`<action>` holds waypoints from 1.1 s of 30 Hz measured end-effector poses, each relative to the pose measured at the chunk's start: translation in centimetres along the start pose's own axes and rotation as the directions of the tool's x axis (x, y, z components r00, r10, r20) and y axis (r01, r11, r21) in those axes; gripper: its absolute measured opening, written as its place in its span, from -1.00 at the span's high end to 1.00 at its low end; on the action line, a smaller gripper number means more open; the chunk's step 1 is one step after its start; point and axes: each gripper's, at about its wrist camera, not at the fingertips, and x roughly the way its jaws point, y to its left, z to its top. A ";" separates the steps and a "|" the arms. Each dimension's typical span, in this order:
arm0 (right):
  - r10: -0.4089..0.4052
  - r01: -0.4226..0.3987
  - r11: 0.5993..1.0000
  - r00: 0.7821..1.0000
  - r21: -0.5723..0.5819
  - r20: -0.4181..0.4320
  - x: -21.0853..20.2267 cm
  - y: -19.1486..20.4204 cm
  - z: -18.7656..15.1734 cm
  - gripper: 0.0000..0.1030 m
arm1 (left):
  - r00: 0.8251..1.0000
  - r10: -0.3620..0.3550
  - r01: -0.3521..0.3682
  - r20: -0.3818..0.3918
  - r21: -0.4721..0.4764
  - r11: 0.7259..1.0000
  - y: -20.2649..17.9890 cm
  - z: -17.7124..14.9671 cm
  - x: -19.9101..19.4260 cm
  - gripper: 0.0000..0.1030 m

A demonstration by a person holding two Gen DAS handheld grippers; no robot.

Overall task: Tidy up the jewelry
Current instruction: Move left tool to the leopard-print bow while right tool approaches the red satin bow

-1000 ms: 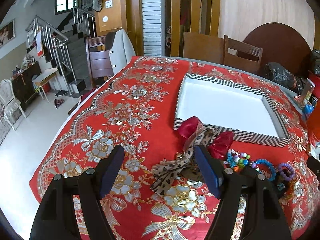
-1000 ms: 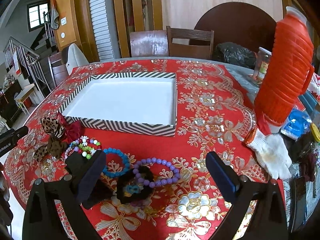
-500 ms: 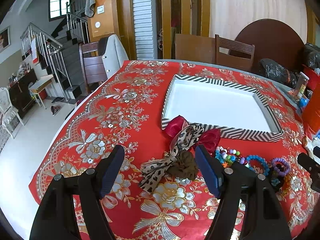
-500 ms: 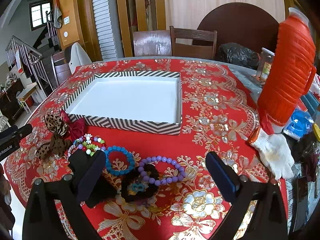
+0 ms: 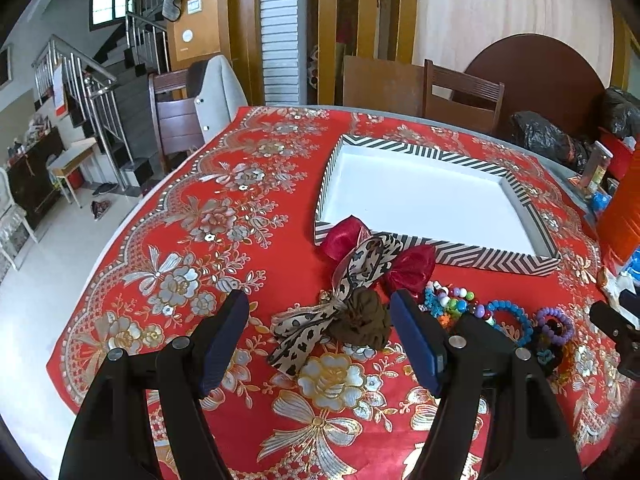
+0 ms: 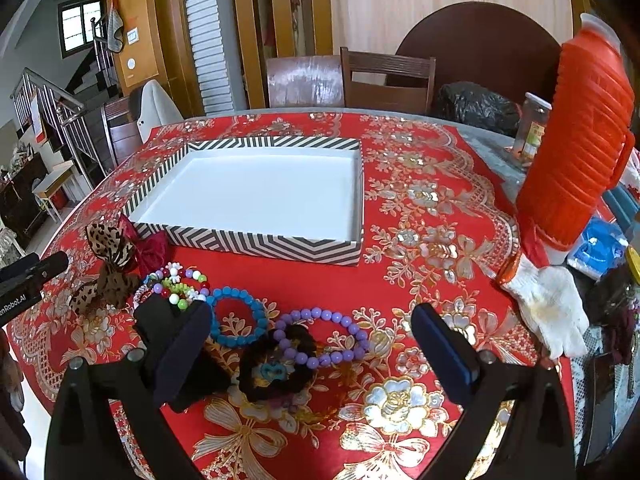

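left gripper (image 5: 320,340) and right gripper (image 6: 310,348), jaws wide apart, holding nothing, above glossy beaded bracelets (image 6: 236,316), a crinkled fabric bow (image 5: 360,264) and a zigzag-striped box (image 6: 256,240).

A tall ribbed orange plastic thermos (image 6: 576,136) stands far right on the red floral tablecloth (image 6: 420,216); a white knitted work glove (image 6: 552,312) lies just near it.

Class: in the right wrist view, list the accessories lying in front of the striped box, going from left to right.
Leopard-print bow → multicoloured bead bracelets → blue bead bracelet → purple bead bracelet
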 end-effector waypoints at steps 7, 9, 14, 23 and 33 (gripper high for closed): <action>0.018 -0.018 1.000 1.000 -0.002 -0.015 0.5 -0.1 -0.1 -0.98 | 0.998 -0.052 0.052 -0.039 -0.012 0.999 1.5 -0.1 0.2 -0.36; 0.021 -0.021 1.000 1.000 -0.005 -0.021 0.6 0.0 -0.1 -0.98 | 0.997 -0.068 0.068 -0.045 -0.007 0.998 1.7 -0.2 0.2 -0.36; 0.042 -0.043 0.999 0.999 -0.018 -0.022 0.6 0.3 -0.2 -0.97 | 0.991 -0.109 0.111 -0.073 0.019 0.994 1.7 -0.4 0.6 -0.36; 0.061 -0.062 0.998 0.997 -0.032 -0.044 1.1 0.7 -0.5 -0.93 | 0.981 -0.157 0.164 -0.118 0.053 0.985 0.2 0.0 3.2 -0.36; 0.097 -0.101 0.993 0.992 -0.054 -0.079 2.3 1.7 -0.3 -0.89 | 0.973 -0.149 0.166 -0.179 0.089 0.982 -0.2 0.4 8.1 -0.11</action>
